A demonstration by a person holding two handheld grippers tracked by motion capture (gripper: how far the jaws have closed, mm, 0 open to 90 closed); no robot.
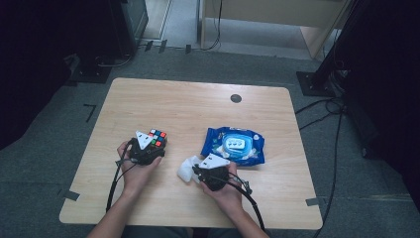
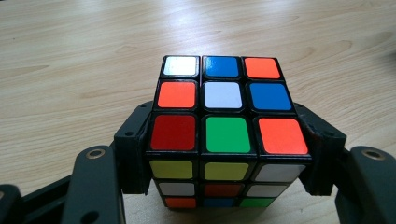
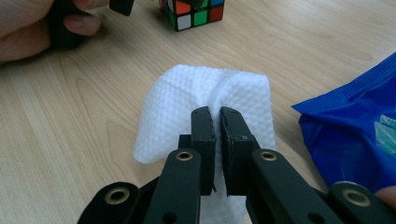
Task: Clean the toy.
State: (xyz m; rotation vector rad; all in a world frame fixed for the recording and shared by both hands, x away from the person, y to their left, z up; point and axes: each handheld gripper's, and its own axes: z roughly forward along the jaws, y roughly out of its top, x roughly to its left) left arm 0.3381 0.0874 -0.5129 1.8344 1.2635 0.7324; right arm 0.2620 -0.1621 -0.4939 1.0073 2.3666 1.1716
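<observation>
At a light wooden bench, a person works two hand-held black grippers. The left gripper has its jaws clamped on opposite sides of a scrambled, multicoloured plastic puzzle cube, at the bench's left-centre in the high view. The right gripper has its jaws pinched tight on a fold of a white, textured wet wipe, which lies on the wood just left of a blue plastic pack of wipes, near the cube.
</observation>
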